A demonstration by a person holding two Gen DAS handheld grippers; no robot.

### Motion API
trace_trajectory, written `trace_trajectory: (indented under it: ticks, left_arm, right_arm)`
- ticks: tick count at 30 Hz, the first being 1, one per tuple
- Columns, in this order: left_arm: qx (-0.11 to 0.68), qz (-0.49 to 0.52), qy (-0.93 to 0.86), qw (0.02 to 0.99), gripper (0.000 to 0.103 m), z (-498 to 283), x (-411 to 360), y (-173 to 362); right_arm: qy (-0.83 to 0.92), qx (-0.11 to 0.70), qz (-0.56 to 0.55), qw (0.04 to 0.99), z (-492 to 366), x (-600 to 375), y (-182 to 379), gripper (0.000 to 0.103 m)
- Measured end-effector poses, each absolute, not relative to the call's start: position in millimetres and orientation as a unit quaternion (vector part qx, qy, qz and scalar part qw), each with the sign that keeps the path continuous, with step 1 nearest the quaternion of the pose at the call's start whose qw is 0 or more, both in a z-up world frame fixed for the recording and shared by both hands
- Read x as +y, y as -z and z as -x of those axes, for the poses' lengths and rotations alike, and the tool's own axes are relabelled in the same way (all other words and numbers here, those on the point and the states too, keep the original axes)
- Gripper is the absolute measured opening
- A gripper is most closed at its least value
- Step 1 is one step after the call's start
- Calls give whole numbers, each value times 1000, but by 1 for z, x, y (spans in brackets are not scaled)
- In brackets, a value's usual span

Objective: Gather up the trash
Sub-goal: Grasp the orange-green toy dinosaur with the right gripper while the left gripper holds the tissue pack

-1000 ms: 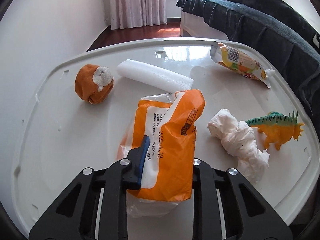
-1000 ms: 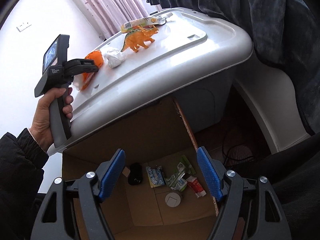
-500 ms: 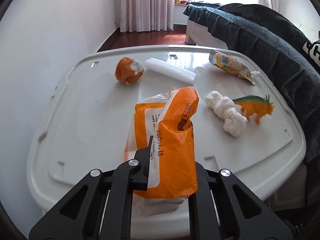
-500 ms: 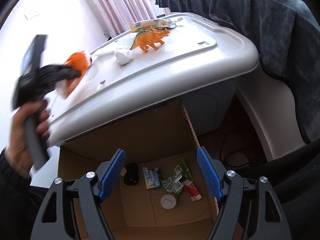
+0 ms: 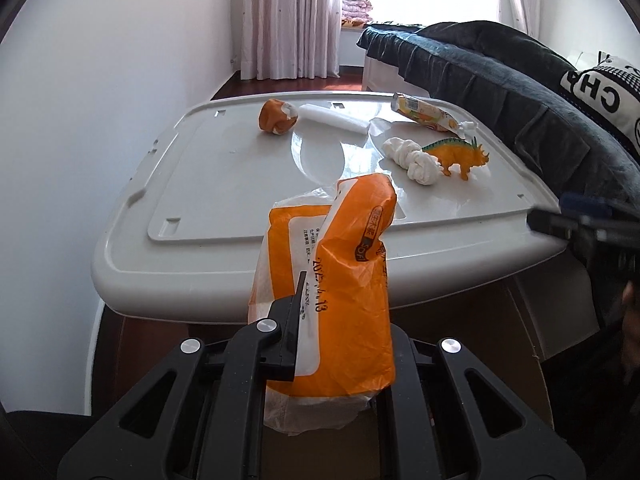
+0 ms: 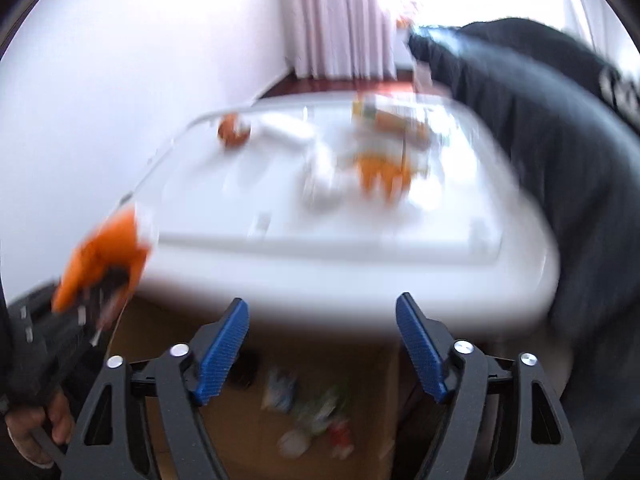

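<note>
My left gripper [image 5: 340, 332] is shut on an orange and white plastic wrapper [image 5: 340, 264] and holds it off the near edge of the white table [image 5: 224, 184]. On the table lie an orange ball of trash [image 5: 276, 116], a white foam roll [image 5: 334, 117], a printed snack packet [image 5: 428, 113], a twisted white tissue [image 5: 410, 156] and an orange toy dinosaur [image 5: 460, 156]. My right gripper [image 6: 322, 344] is open and empty, above a cardboard box [image 6: 248, 412] with several pieces of trash [image 6: 316, 412]. The right wrist view is blurred; the wrapper [image 6: 104, 252] shows at its left.
A bed with a dark blanket [image 5: 500, 72] runs along the table's right side. A white wall [image 5: 100, 80] is on the left. Curtains [image 5: 292, 16] hang at the far end. The box sits under the table's near edge.
My left gripper has pulled back from the table with the wrapper in it. My right gripper has swung up from the box to face the table, still open.
</note>
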State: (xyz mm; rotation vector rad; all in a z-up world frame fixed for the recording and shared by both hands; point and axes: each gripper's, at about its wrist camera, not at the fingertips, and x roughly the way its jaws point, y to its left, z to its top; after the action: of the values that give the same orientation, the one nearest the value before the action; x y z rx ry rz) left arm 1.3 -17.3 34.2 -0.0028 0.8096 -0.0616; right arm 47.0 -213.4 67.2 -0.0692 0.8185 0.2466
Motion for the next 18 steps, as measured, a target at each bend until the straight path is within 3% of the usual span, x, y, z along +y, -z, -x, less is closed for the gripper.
trace_trajectory:
  ticks: [4, 8, 11, 18]
  left_arm:
    - [398, 21, 15, 917, 10, -30, -16, -24]
    - [398, 36, -3, 917, 10, -50, -9, -16]
    - [397, 36, -11, 917, 10, -52, -7, -15]
    - [392, 43, -11, 919, 10, -56, -5, -16]
  right_arm:
    - [-83, 384, 82, 916, -117, -232, -66, 82]
    - [-107, 391, 130, 905, -162, -234, -44, 71]
    - [-149, 388, 159, 895, -177, -226, -29, 69]
    - [-192, 388, 190, 881, -213, -218, -4, 75]
